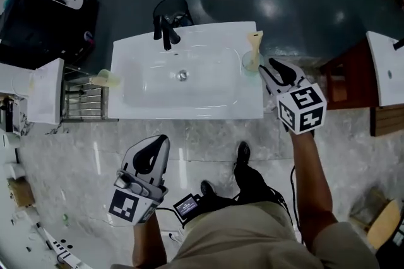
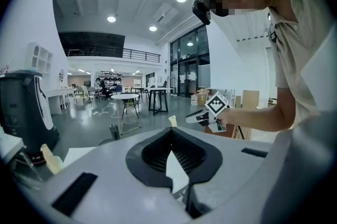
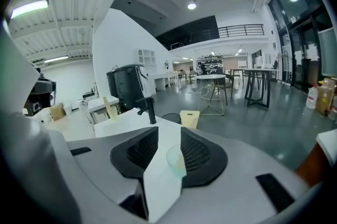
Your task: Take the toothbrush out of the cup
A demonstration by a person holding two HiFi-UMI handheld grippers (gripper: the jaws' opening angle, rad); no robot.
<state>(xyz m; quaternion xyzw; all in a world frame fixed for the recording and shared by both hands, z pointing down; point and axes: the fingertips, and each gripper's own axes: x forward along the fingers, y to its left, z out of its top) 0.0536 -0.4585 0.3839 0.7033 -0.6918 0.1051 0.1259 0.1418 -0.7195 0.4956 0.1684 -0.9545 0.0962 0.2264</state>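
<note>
Right gripper (image 1: 264,68) (jaws apart) near the cup (image 1: 250,62)

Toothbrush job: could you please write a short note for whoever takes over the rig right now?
Left gripper: shut, empty, low in front of the sink, away from the job.
Right gripper: jaws apart, gripping nothing, tips close to the cup on the sink's right edge.
Toothbrush: standing in that cup, untouched.
Done: only the line-up; the cup shows in the gap ahead of the right jaws.
Left: close on the toothbrush and lift it out.
</note>
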